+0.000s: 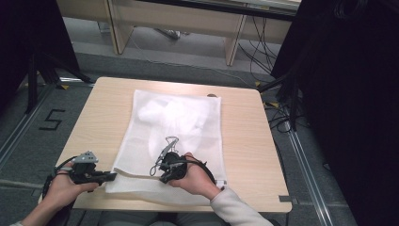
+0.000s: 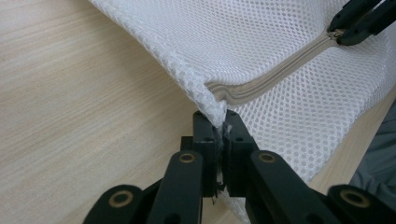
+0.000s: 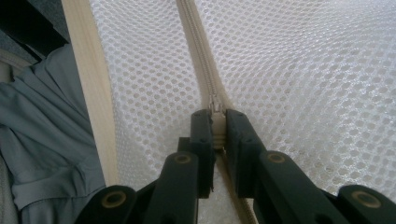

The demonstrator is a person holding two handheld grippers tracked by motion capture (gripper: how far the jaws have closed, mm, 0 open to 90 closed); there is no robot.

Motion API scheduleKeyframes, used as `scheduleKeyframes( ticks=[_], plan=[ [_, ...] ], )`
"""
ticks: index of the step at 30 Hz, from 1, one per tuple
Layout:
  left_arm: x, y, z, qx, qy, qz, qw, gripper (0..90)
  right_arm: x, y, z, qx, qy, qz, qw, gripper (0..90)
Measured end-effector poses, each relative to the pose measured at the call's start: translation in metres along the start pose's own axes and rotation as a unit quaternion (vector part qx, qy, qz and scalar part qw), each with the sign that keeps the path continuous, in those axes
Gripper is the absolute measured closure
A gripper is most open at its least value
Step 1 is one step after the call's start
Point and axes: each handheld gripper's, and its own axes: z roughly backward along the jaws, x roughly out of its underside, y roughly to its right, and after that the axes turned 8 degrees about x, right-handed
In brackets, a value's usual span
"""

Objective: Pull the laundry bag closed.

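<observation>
Grey floor lies all around a small wooden table, and cables run across the floor behind it. On the table lies a white mesh bag, flat, with its near edge close to the person's side. Something white and soft sits inside the bag near its far end. A beige zipper runs along the near part of the bag. The left gripper sits at the near left corner of the bag. In the left gripper view its two black jaws are pressed together on that corner of the mesh, right where the zipper ends, and the corner is lifted a little off the wood. The right gripper sits farther along the same edge, near the middle of the bag. In the right gripper view its jaws are pinching the zipper pull, and the zipper line runs straight away from them. A hand in a pale sleeve holds the right gripper.
</observation>
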Motion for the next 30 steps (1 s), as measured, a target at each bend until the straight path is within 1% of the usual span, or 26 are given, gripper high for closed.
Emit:
scheduleKeyframes(
  ticks=[1,2,3,4,6,7,11,13,14,15,17,19,20,21,22,23,24,27,30],
  plan=[
    [0.0000,0.0000,0.0000,0.000,0.000,0.000,1.0000,85.4,0.0000,0.0000,0.0000,0.000,0.000,0.000,1.0000,82.4],
    [0.0000,0.0001,0.0000,0.000,0.000,0.000,1.0000,85.4,0.0006,0.0015,-0.0001,0.003,0.000,0.011,0.9999,82.4],
    [-0.0002,0.0002,0.0002,-0.001,-0.002,-0.001,1.0000,85.4,0.0010,0.0016,0.0009,0.004,-0.002,0.007,1.0000,82.4],
    [0.0000,0.0004,0.0001,-0.004,0.000,0.000,1.0000,85.4,0.0011,0.0021,0.0005,0.003,0.000,0.010,0.9999,82.4],
    [0.0000,0.0000,0.0002,0.000,0.000,0.000,1.0000,85.3,0.0016,0.0021,0.0008,0.002,0.000,0.010,1.0000,82.4],
    [0.0000,0.0001,0.0000,0.000,0.001,0.000,1.0000,85.4,0.0015,0.0008,0.0010,-0.003,0.002,0.002,1.0000,82.4],
    [0.0000,0.0000,0.0004,-0.001,0.000,-0.001,1.0000,85.3,0.0016,0.0007,0.0010,-0.005,0.001,0.002,1.0000,82.4],
    [0.0000,-0.0003,0.0009,-0.001,-0.002,-0.001,1.0000,85.4,0.0017,0.0008,0.0009,-0.001,0.000,0.002,1.0000,82.4],
    [0.0000,-0.0003,0.0008,0.000,-0.001,0.000,1.0000,85.4,0.0021,0.0010,0.0014,-0.001,-0.002,-0.002,1.0000,82.4],
    [0.0000,0.0001,0.0003,0.000,0.001,0.000,1.0000,85.3,0.0024,0.0024,0.0014,0.003,-0.001,0.008,1.0000,82.4],
    [0.0000,0.0000,0.0004,0.000,0.000,-0.001,1.0000,85.4,0.0024,0.0022,0.0014,0.003,-0.001,0.010,0.9999,82.4],
    [0.0001,-0.0001,0.0008,-0.002,0.001,0.000,1.0000,85.4,0.0031,0.0028,0.0023,0.002,-0.002,0.009,1.0000,82.4],
    [0.0004,0.0004,-0.0004,-0.003,0.007,0.000,1.0000,85.4,0.0031,0.0028,0.0023,0.002,-0.002,0.009,1.0000,82.4],
    [-0.0001,-0.0005,0.0007,0.001,-0.002,-0.002,1.0000,85.4,0.0038,0.0028,0.0033,0.005,-0.004,0.005,1.0000,82.4],
    [-0.0001,-0.0005,0.0007,0.001,-0.002,-0.002,1.0000,85.4,0.0038,0.0028,0.0033,0.005,-0.004,0.005,1.0000,82.4],
    [0.0000,-0.0004,0.0008,-0.002,-0.002,-0.001,1.0000,85.3,0.0042,0.0022,0.0031,-0.002,0.001,0.003,1.0000,82.4],
    [0.0000,-0.0004,0.0008,-0.002,-0.002,-0.001,1.0000,85.4,0.0048,0.0023,0.0034,0.001,-0.002,0.000,1.0000,82.4],
    [0.0000,-0.0001,0.0003,0.000,0.000,0.000,1.0000,85.4,0.0066,0.0035,0.0039,0.006,-0.005,0.001,1.0000,82.4],
    [-0.0001,0.0000,0.0003,0.000,0.001,0.000,1.0000,85.4,0.0071,0.0032,0.0045,0.005,-0.006,-0.001,1.0000,82.4]
  ],
)
